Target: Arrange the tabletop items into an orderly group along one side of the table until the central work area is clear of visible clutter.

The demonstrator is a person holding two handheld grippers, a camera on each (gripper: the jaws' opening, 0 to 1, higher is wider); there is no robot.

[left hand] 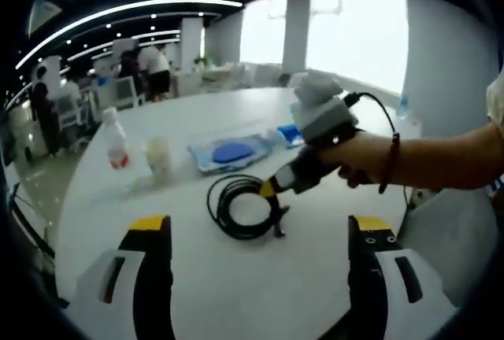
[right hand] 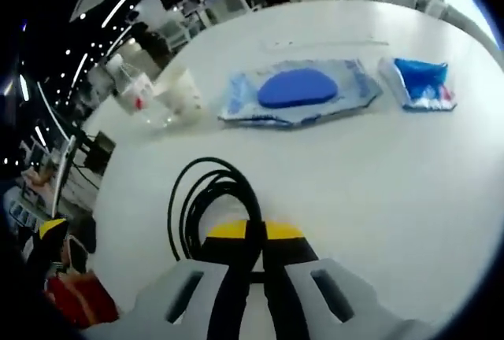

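Jaws first: left gripper (left hand: 260, 257) stands wide apart at the bottom of the left gripper view, yellow-tipped, nothing between them, just bare white round table (left hand: 315, 293). Right gripper (right hand: 256, 234) is pinched narrow on the near edge of the coiled black cable (right hand: 206, 198), at lower centre of the right gripper view.

Left to right in the left gripper view — clear plastic bottle w/ red label (left hand: 116, 145) at mid left, then a translucent whitish cup (left hand: 158, 157) just beside it, then a flat clear packet w/ a blue oval pad inside (left hand: 231, 153) at centre, then a small blue-and-white sachet (left hand: 288, 134) touching or nearly touching its right end. Cable coil sits below the packet, apart from it, mid-table. Person's hand (left hand: 364, 159) comes in from the right holding the right gripper on the coil.

Step in hand, as I judge it: move the cable out of the central area toward the row of items. To do it well — lift enough that the loops clear the table, or the coil may splay open when dragged. Keep the grip across several strands, not one. Set it down near the packet, not on it. Left gripper is free to steady loose loops.
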